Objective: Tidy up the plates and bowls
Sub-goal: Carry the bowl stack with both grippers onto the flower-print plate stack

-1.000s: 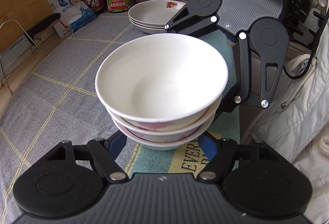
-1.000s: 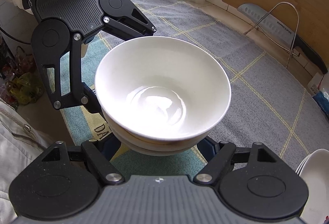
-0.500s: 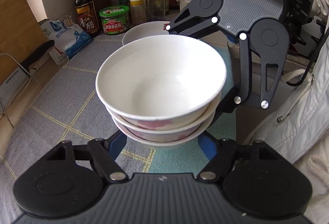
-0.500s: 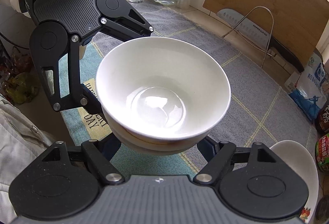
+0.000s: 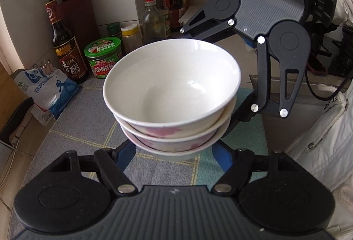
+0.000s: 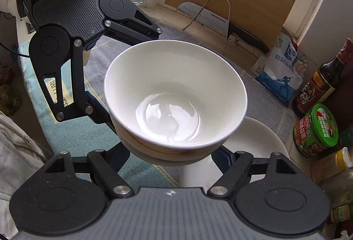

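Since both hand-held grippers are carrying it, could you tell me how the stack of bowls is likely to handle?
The stack of bowls looks like glazed ceramic, so probably heavy and breakable. Its glossy surface may slip on the fingers. The three nested bowls sit slightly offset, so a tilt could shift the top one.

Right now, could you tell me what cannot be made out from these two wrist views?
- Both views: the stack of bowls hides the fingertips of both grippers.
- Left wrist view: the bowls hide the plates.
- Right wrist view: the plates are half covered by the bowls; how many cannot be told.
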Motion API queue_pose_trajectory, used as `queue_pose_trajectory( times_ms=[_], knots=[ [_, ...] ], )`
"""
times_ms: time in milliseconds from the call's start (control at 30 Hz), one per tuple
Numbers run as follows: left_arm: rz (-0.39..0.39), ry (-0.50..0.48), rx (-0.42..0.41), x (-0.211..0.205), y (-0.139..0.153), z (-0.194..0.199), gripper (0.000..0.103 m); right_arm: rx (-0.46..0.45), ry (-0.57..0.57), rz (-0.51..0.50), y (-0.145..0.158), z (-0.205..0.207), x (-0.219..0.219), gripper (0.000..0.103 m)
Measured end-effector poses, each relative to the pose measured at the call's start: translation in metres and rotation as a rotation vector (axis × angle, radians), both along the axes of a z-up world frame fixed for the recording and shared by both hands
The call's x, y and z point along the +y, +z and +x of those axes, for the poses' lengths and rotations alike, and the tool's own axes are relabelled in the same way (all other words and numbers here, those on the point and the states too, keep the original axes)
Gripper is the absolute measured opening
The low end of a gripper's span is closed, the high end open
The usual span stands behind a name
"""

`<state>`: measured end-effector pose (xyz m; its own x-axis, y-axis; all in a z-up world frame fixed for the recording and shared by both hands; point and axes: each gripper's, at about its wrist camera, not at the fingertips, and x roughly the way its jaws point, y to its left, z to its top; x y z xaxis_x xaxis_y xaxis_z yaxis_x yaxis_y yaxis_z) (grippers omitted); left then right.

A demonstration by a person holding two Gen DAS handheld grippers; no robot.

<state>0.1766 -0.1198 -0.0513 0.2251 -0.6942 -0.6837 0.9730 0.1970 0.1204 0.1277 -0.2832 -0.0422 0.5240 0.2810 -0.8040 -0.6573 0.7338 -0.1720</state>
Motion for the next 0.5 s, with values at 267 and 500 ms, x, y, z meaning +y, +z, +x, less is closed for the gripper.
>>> queue_pose_trajectory(
  times_ms=[267, 500],
  knots=[
    [-0.009, -0.041, -0.004, -0.049, -0.011, 0.021, 0.076, 0.0, -0.064, -0.027, -0.004, 0.019, -0.031, 0.084],
    [0.001, -0.044, 0.016, -0.076, -0.026, 0.035, 0.076, 0.03, -0.088, -0.032, -0.015, 0.037, -0.051, 0.084]
  ],
)
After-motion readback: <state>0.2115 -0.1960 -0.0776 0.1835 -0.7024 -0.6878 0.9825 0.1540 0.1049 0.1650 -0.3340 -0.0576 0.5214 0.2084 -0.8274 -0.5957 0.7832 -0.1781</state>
